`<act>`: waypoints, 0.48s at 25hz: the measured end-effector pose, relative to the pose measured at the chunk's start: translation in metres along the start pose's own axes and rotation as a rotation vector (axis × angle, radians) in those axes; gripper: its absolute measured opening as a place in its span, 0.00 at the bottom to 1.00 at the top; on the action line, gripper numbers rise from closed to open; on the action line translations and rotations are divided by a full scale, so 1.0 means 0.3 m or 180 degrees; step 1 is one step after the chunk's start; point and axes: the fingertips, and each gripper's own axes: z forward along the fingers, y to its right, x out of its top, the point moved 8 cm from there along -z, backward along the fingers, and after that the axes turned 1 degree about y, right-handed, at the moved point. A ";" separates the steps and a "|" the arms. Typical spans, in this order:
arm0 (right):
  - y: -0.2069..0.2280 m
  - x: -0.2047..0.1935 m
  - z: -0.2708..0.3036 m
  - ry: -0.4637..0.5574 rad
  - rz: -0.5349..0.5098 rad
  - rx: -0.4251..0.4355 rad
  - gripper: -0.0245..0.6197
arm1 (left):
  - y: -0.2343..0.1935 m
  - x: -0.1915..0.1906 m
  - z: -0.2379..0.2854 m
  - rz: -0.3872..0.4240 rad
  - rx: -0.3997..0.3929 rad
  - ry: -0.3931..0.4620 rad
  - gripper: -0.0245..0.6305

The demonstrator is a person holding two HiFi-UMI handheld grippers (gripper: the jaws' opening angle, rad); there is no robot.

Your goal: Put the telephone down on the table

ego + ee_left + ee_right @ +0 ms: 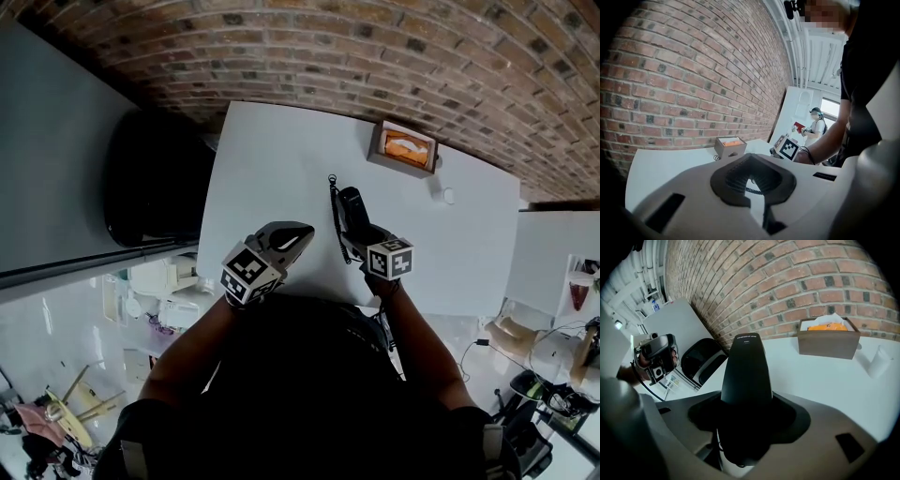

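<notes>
- Brick wall (375, 56) behind, white table (281, 159) pushed up against it.
- Right gripper (364, 240) is clamped on the black telephone (352, 214) handset. It sits nose-up near the table's near edge, and I can't tell whether its low end touches the top.
- Left gripper (292, 234) is at the near edge, well apart from the handset. Its jaws are together with nothing between them.
- Risk: letting go while the handset is tilted. It would likely tip and slap down, or roll on its curved back.
- Risk: it's close to the near edge, so a release there could send it off the table. Better to carry it toward the middle.
- Risk: the coiled cord (334, 206) lies just beside the handset. It could snag the jaws or tug the handset on pull-back.
- Tissue box (405, 150) and small white object (448, 196) are by the far edge, well clear.
- Writing: small pale print (746, 337) on the handset tip is too small to read. The marker cube (391, 259) carries square codes only. No brand is legible anywhere.
</notes>
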 end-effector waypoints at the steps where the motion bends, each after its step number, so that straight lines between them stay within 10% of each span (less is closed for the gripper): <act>1: 0.004 -0.005 0.008 -0.0012 0.0009 -0.0006 0.46 | -0.002 -0.018 0.000 -0.0017 0.0003 -0.0065 0.05; 12: 0.107 -0.118 0.083 -0.0316 0.0033 -0.0212 0.46 | -0.002 -0.096 0.008 -0.0074 0.0067 -0.0174 0.05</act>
